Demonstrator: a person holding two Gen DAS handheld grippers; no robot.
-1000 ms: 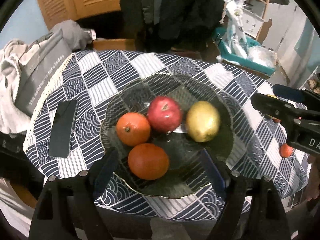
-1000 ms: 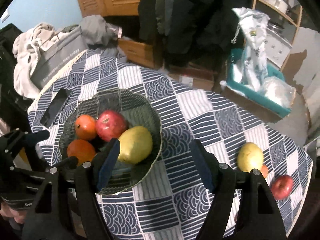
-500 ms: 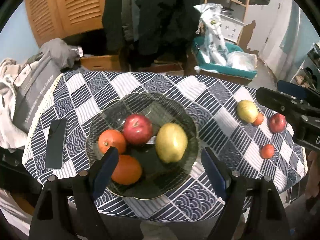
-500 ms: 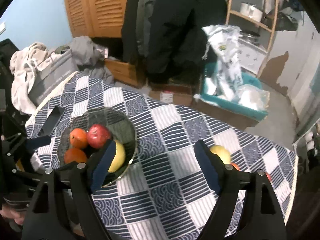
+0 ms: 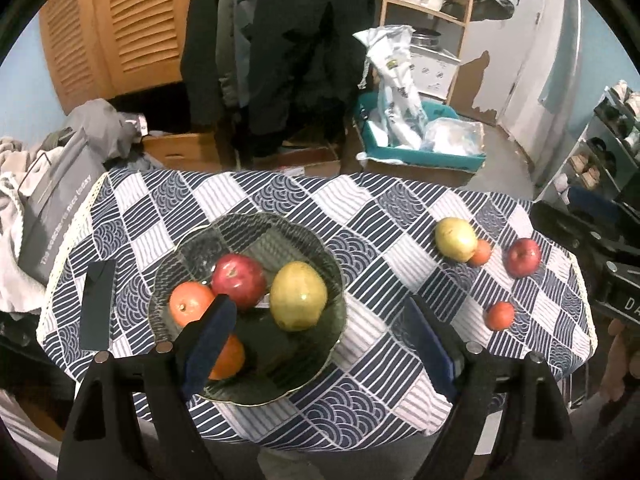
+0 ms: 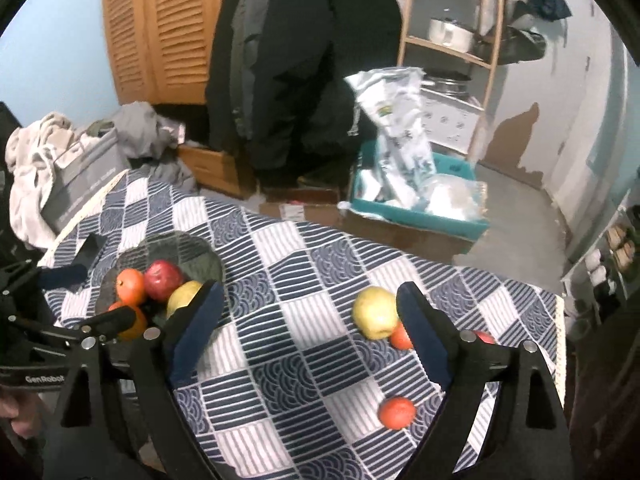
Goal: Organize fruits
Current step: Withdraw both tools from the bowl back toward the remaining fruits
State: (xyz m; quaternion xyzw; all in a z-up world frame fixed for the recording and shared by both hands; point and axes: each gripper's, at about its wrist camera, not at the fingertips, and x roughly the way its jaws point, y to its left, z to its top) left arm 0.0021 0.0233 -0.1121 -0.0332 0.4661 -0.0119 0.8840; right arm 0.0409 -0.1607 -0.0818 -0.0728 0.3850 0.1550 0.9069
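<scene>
both claws hang over the table (image 5: 400, 216), left claw (image 5: 320, 344) and right claw (image 6: 308, 328) spread wide, empty. the right one's jaws have just been opening. four fruits sit in the bowl (image 5: 280, 232).

oranges (image 5: 191, 307) 4 | apples (image 5: 239, 280) 2 | pears (image 5: 298, 295) 2 | bowl (image 5: 280, 240) 1 | phone (image 5: 98, 304) 1

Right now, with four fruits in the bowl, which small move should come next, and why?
Probably lower the open, empty right gripper toward the yellow fruit just ahead of its fingers; it and three others lie loose on the tablecloth, outside the glass bowl.
</scene>
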